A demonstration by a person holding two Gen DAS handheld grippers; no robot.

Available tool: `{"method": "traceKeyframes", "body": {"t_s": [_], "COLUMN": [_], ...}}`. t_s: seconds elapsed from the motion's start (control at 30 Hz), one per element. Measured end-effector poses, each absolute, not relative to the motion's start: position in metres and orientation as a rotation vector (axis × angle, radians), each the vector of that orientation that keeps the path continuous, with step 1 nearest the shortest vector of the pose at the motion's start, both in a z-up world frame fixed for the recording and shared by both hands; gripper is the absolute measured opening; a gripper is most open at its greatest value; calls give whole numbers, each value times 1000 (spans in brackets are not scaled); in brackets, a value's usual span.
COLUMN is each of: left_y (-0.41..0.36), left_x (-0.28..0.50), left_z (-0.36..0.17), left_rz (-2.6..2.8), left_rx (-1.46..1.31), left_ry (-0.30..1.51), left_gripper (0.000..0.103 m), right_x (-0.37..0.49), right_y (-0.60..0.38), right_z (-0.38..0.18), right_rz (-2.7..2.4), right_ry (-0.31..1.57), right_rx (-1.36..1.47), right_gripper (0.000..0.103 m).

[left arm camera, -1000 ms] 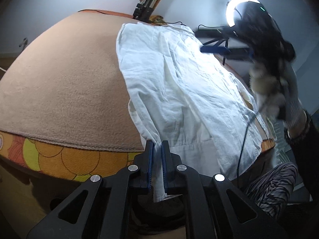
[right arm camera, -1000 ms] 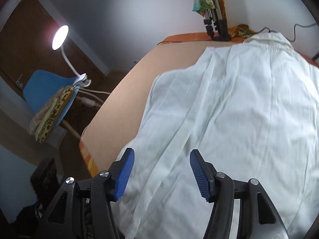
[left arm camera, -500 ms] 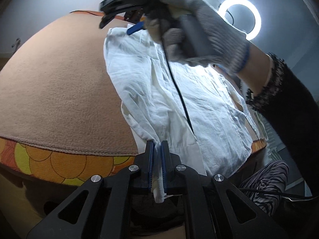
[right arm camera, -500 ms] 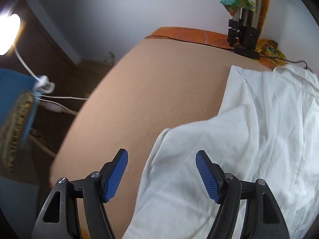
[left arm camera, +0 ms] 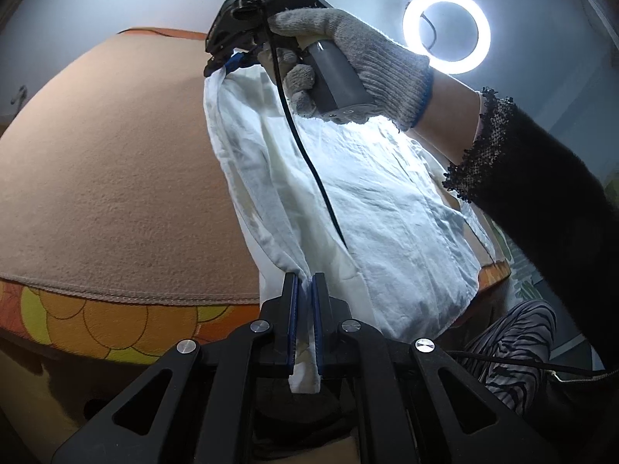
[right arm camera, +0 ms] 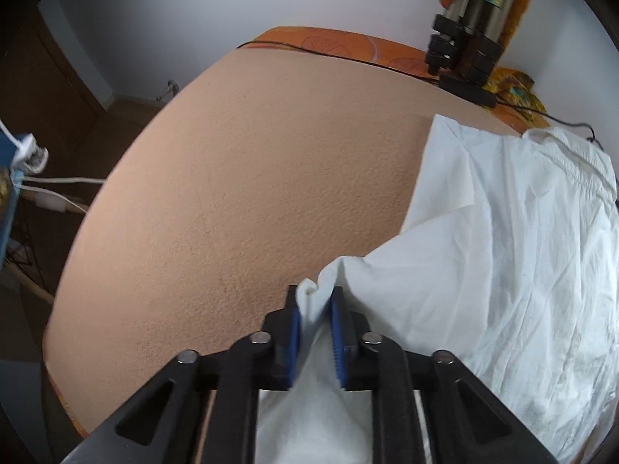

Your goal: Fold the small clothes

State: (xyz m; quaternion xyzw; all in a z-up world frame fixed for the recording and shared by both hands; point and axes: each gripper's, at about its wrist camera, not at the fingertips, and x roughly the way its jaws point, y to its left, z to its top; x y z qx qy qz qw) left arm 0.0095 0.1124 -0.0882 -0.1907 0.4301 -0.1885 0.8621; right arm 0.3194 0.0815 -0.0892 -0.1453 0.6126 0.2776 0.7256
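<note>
A white garment point(left arm camera: 387, 212) lies spread on the beige mat point(left arm camera: 116, 174), along its right part. My left gripper point(left arm camera: 303, 282) is shut on the garment's near corner at the table's front edge, with a tail of cloth hanging below the pads. My right gripper point(left arm camera: 228, 63), held by a grey-gloved hand point(left arm camera: 367, 62), pinches the far corner of the same left edge. In the right wrist view, the right gripper point(right arm camera: 314, 297) has its jaws closing, and a bunched fold of the garment point(right arm camera: 503, 270) is pressed between the blue pads. It points steeply down at the mat point(right arm camera: 251, 193).
An orange flowered cloth point(left arm camera: 96, 321) shows under the mat at the front edge. A ring light point(left arm camera: 447, 31) glows at the back right. A tripod base point(right arm camera: 464, 46) and cables stand at the table's far edge. The person's striped trouser leg point(left arm camera: 514, 344) is near the right front.
My right gripper swept in from the right over the garment to its far left corner, dropped lower and went from wide open to closed on the cloth. The left gripper kept its hold.
</note>
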Motion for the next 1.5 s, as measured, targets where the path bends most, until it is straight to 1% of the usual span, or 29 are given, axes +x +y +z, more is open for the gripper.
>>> {"method": "traceKeyframes", "body": {"t_s": [0.13,0.33,0.43,0.57,0.7,0.83,0.87,0.9,0.97,1.07,1.13,1.2,1.3,1.37,1.5], "left_y": [99,78,66,38,20,11,9,7,11,27,45,61,64,55,33], "left_x": [8,9,11,15,17,19,18,18,15,13,16,23,34,37,40], "left_z": [-81,-70,-68,-67,-70,-73,-72,-70,-66,-54,-46,-45,-50,-54,-64], "left_rz": [-427,-481,-510,-568,-608,-689,-709,-731,-766,-753,-670,-584,-528,-535,-566], "left_rx": [-372,-322,-299,-263,-229,-247,-245,-245,-274,-299,-296,-307,-287,-245,-141], "left_ry": [888,874,881,898,919,957,961,973,977,926,879,866,877,887,927], "left_gripper": [5,5,5,2,2,2,3,7,9,10,10,10,10,10,10], "right_x": [328,346,355,360,366,369,371,372,374,376,375,374,370,365,352], "right_y": [49,-21,-58,-99,-125,-133,-134,-136,-141,-143,-143,-144,-146,-153,-173], "right_z": [-70,-38,-31,-32,-39,-47,-51,-54,-61,-70,-74,-74,-69,-59,-29], "right_rz": [642,644,631,588,559,534,526,518,503,499,497,502,493,501,532], "right_ry": [1322,1282,1262,1248,1255,1264,1269,1275,1285,1303,1318,1326,1324,1310,1248], "right_rx": [-224,-26,45,90,106,61,47,43,42,30,25,23,-4,6,40], "right_gripper": [7,6,6,6,6,6,6,6,6,6,11,14,29,30,35]}}
